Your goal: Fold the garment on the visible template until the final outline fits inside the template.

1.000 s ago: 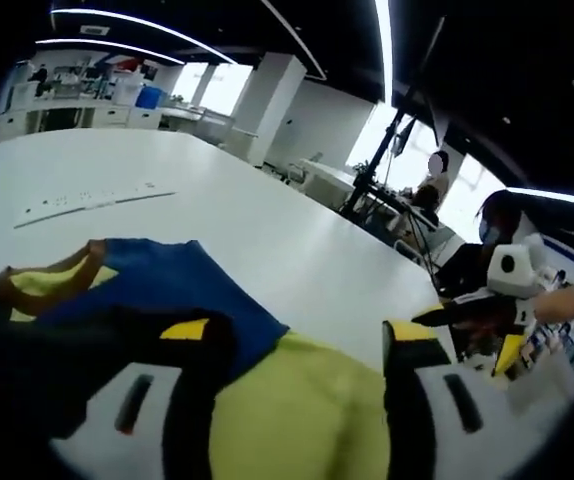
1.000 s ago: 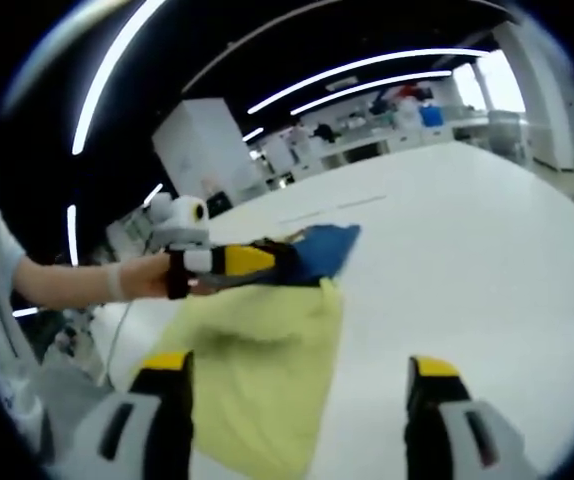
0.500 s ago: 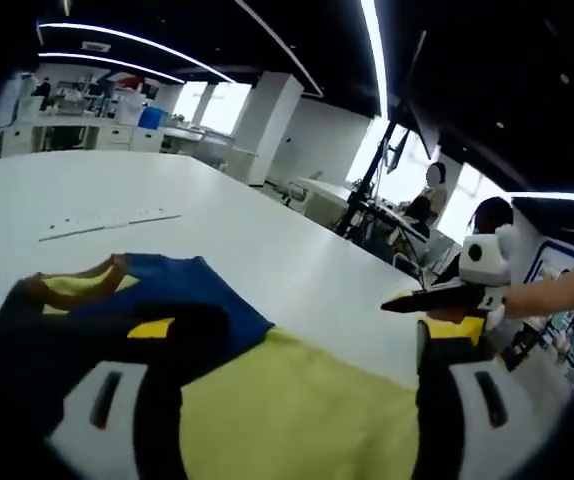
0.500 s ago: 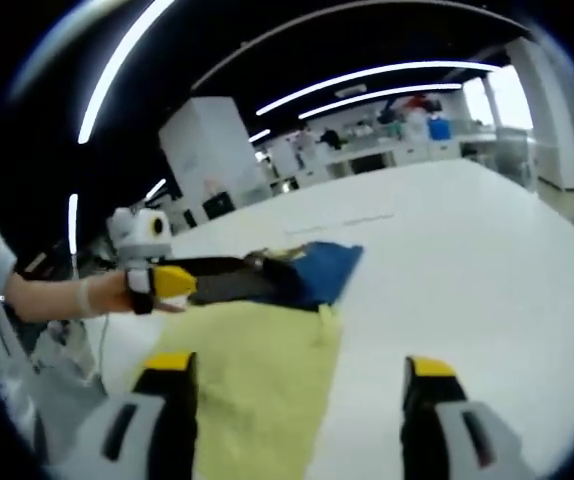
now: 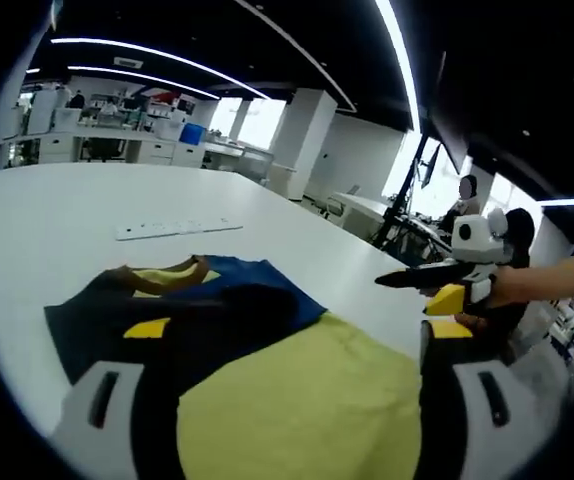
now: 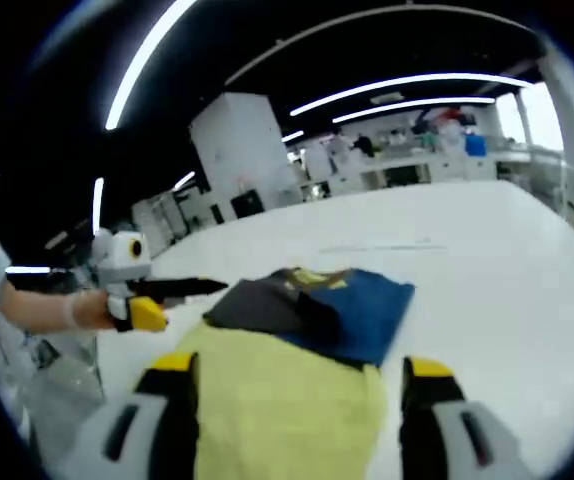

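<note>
A garment lies flat on the white table (image 5: 47, 200). Its yellow body (image 5: 307, 400) is nearest me, and a blue part (image 5: 272, 295) and a dark folded part (image 5: 117, 315) with a brown collar lie beyond it. My left gripper (image 5: 297, 335) hangs open over the yellow end, touching nothing. The right gripper (image 5: 407, 278) comes in from the right in a hand, off the cloth. In the right gripper view the yellow body (image 6: 277, 400), blue part (image 6: 372, 310) and dark part (image 6: 257, 305) show. My right gripper (image 6: 299, 368) is open above the yellow hem. The left gripper (image 6: 192, 288) hovers left of the garment.
A pale strip of marks (image 5: 177, 228) lies on the table beyond the collar, faint in the right gripper view (image 6: 377, 247). A person (image 5: 464, 190) and a stand are off the table's right edge. Desks and a white pillar (image 6: 237, 150) stand at the back.
The left gripper has pulled back off the garment's dark and blue part to its side. The dark part now lies flat. Both cameras have drawn back and show more of the garment.
</note>
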`<state>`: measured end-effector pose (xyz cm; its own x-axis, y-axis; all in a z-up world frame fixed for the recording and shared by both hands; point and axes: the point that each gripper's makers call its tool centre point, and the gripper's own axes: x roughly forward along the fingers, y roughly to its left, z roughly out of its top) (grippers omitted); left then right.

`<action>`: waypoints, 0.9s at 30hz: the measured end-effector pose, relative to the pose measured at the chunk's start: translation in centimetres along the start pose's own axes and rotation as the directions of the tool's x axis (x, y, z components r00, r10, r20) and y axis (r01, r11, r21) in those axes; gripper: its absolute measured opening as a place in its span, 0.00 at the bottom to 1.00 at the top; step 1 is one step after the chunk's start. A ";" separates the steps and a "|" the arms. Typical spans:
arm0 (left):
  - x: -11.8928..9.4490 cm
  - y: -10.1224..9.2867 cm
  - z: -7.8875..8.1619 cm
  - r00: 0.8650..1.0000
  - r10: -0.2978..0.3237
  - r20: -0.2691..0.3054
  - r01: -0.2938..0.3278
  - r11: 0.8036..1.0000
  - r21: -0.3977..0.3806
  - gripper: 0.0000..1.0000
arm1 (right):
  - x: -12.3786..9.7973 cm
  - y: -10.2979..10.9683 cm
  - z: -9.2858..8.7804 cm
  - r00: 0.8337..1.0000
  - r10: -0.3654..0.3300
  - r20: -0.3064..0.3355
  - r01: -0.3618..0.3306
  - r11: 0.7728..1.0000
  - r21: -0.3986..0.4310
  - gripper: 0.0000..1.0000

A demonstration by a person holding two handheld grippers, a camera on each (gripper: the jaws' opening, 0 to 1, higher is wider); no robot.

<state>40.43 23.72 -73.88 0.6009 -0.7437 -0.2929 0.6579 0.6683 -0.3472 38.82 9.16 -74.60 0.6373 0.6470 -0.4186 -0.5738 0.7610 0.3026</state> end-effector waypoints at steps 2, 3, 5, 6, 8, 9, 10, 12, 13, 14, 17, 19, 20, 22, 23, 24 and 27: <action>-1.0 0.5 -0.2 1.000 0.020 -0.003 -0.020 1.000 0.009 0.99 | 1.1 -0.2 0.1 0.999 -0.006 -0.031 0.005 1.000 -0.010 0.83; -1.6 0.8 -0.4 0.999 0.031 -0.011 -0.031 0.999 0.018 0.99 | 1.6 -0.1 0.2 0.999 -0.007 -0.039 0.007 1.000 -0.014 0.83; -2.6 1.0 -0.8 0.999 0.047 -0.024 -0.046 0.998 0.031 0.99 | 2.6 0.0 0.5 0.998 -0.006 -0.060 0.004 0.999 -0.040 0.83; -2.9 1.1 -0.9 0.998 0.050 -0.025 -0.050 0.998 0.029 0.99 | 3.2 -0.3 0.6 0.997 -0.015 -0.077 0.010 0.998 -0.065 0.82; -3.7 1.4 -1.2 0.998 0.064 -0.028 -0.063 0.997 0.033 0.99 | 4.2 0.2 1.0 0.996 -0.006 -0.088 0.000 0.997 -0.073 0.82; -4.0 1.7 -1.3 0.997 0.069 -0.029 -0.069 0.997 0.032 0.99 | 4.9 0.1 1.2 0.995 -0.008 -0.100 0.001 0.997 -0.077 0.81; -4.6 2.0 -1.5 0.996 0.081 -0.029 -0.080 0.996 0.026 0.99 | 5.3 0.1 1.4 0.994 -0.007 -0.106 -0.002 0.997 -0.081 0.80; -5.4 2.0 -1.7 0.995 0.097 -0.017 -0.097 0.995 0.012 0.99 | 6.3 0.3 1.8 0.993 -0.018 -0.118 0.006 0.995 -0.103 0.77; -5.7 2.2 -1.8 0.995 0.103 -0.015 -0.103 0.995 0.005 0.99 | 6.9 0.2 2.1 0.993 -0.023 -0.116 0.008 0.992 -0.129 0.75; -6.2 2.3 -2.0 0.994 0.111 -0.014 -0.111 0.994 -0.002 0.99 | 7.4 0.2 2.2 0.992 -0.028 -0.124 0.011 0.991 -0.136 0.73; -7.1 2.3 -2.4 0.993 0.118 -0.012 -0.118 0.993 -0.016 0.99 | 8.9 0.4 2.8 0.991 -0.035 -0.130 0.015 0.989 -0.150 0.65; -7.6 2.4 -2.8 0.991 0.130 -0.018 -0.130 0.991 -0.011 0.99 | 9.8 0.4 2.9 0.988 -0.055 -0.142 0.029 0.984 -0.176 0.59; -8.0 2.7 -3.0 0.990 0.141 -0.022 -0.141 0.990 -0.009 0.99 | 10.4 0.5 3.1 0.988 -0.059 -0.140 0.032 0.982 -0.188 0.56; -8.4 2.8 -3.2 0.989 0.146 -0.022 -0.147 0.989 -0.014 0.99 | 11.2 0.4 3.2 0.987 -0.066 -0.148 0.038 0.981 -0.188 0.51; -8.6 2.6 -3.3 0.988 0.151 -0.018 -0.152 0.988 -0.023 0.99 | 11.5 0.4 3.3 0.987 -0.065 -0.145 0.037 0.982 -0.187 0.51; -8.8 2.9 -3.3 0.988 0.156 -0.015 -0.156 0.987 -0.028 0.99 | 11.9 0.4 3.4 0.987 -0.071 -0.143 0.045 0.983 -0.180 0.51; -9.5 3.5 -3.6 0.986 0.169 -0.016 -0.169 0.985 -0.037 0.99 | 12.7 0.2 3.4 0.983 -0.101 -0.155 0.069 0.977 -0.200 0.44</action>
<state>35.43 33.05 -75.49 0.6960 -0.6205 -0.3614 0.5295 0.7834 -0.3253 48.48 17.68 -76.95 0.6048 0.5514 -0.5746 -0.6197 0.7790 0.0953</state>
